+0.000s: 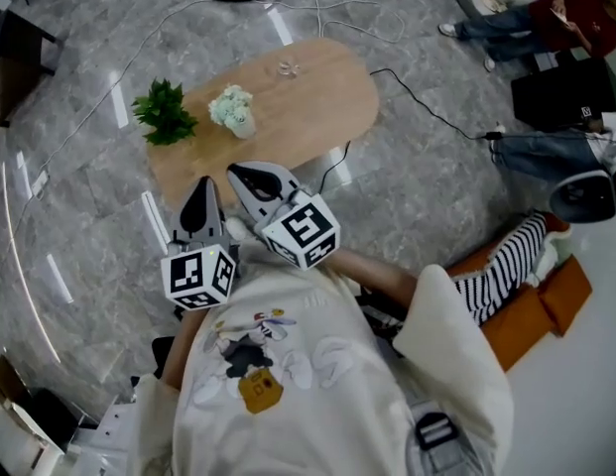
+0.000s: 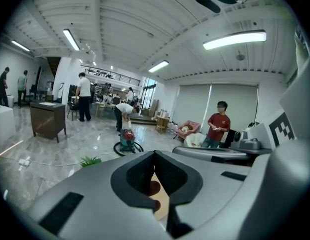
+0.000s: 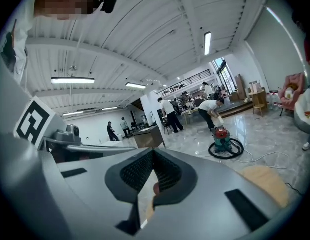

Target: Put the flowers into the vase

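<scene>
A bunch of white flowers lies on the oval wooden table, with a green leafy sprig to its left at the table's edge. A small clear glass object stands at the far side; I cannot tell whether it is the vase. Both grippers are held high, close to the person's chest, short of the table's near end. My left gripper is shut with nothing in it, its jaws meeting at the tip in its own view. My right gripper is likewise shut and holds nothing.
A black cable runs across the marble floor right of the table. A vacuum cleaner with a coiled hose stands beyond it. People sit and stand at the right, and an orange cushion lies near the person's side.
</scene>
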{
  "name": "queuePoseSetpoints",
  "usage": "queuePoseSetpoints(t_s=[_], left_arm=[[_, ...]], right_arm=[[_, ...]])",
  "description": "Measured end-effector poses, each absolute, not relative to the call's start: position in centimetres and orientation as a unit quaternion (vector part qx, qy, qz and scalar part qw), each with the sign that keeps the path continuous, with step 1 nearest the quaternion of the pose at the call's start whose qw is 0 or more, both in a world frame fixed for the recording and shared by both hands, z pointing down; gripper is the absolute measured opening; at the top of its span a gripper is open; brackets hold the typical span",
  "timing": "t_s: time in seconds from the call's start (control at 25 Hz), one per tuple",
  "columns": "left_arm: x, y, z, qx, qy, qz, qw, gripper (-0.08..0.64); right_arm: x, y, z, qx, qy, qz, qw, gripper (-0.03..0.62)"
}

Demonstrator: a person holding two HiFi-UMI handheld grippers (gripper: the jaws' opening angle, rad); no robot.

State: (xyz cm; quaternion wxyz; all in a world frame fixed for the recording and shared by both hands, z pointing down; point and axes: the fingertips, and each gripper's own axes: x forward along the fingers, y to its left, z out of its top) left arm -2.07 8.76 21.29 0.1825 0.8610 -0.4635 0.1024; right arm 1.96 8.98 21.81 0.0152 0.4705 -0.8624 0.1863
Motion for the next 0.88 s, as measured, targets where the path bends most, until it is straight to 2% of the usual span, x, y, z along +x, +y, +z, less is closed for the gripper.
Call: queuePoseSetpoints(t_s=[0.88], left_arm=[[-0.2,8.6,21.4,0.882,-0.427,0.103,0.168,0.009]], right_arm=[[3.9,9.9,22.8,0.548,-0.815,0.189,0.012,0.005]])
